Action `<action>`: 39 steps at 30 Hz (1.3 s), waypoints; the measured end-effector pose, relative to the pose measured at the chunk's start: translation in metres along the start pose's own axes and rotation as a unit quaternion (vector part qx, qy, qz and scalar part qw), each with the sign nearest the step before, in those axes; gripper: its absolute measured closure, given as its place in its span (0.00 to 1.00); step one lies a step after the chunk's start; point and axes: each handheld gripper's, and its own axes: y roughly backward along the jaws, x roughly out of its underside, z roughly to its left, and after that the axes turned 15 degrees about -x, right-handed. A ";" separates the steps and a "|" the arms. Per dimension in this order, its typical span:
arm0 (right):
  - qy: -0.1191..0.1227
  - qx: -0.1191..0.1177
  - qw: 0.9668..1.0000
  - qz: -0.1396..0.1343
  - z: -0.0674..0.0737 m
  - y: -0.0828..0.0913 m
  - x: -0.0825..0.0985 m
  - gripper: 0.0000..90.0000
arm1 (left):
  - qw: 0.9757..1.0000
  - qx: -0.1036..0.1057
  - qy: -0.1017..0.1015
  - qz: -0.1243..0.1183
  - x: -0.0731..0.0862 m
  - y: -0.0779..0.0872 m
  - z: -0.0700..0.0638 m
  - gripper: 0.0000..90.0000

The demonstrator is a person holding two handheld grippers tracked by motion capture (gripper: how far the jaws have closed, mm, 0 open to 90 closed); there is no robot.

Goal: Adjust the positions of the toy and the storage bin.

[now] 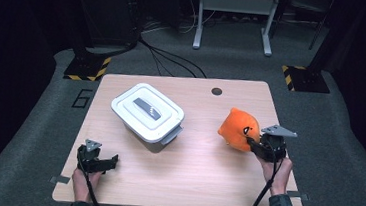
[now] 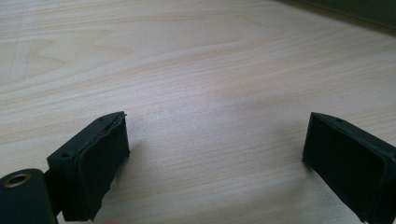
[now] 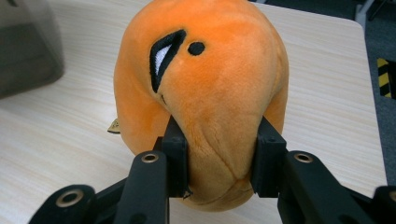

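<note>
A: Nearest the lens in the right gripper view, the right gripper (image 3: 217,156) has its 2 black jaws clamped on the lower part of an orange plush toy (image 3: 205,79), the fabric bulging between the pads. Is the whole toy in frame?

B: No. Its bottom edge is cut off behind the jaws. 1 stitched eye and 1 black dot face the camera; a small tan tag at its left side is too small to read.

A: Where does it sit on the table (image 1: 200,170)?

B: From the high view, the toy (image 1: 236,128) is near the table's right edge, with the right gripper (image 1: 255,145) at its near side. Whether it rests on the wood or hangs just above it I cannot tell.

A: And the largest thing there?

B: A white lidded container (image 1: 147,112) with a grey handle on the lid, left of centre and well apart from the toy. In the right gripper view it is a blurred grey shape (image 3: 28,44) cut off at the upper left.

A: The left gripper (image 1: 101,163)?

B: At the near left corner, jaws standing wide apart over bare wood, nothing between them (image 2: 215,154). The person's hands are partly hidden under the grippers.
</note>
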 end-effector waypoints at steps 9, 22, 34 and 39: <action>-0.032 0.021 0.999 -0.001 -0.018 -0.007 0.000 0.71 | 1.000 0.001 0.000 0.000 0.000 0.000 0.000 0.07; -0.063 0.037 0.997 -0.002 -0.036 -0.014 0.001 0.71 | 1.000 0.001 0.001 -0.001 0.000 0.000 0.000 0.07; -0.091 0.053 0.994 -0.001 -0.049 -0.015 0.008 0.68 | 1.000 0.001 0.001 0.000 0.000 0.000 0.000 0.07; -0.099 0.064 0.993 0.014 -0.053 -0.020 0.017 0.64 | 1.000 0.001 0.001 -0.001 0.000 0.000 0.000 0.07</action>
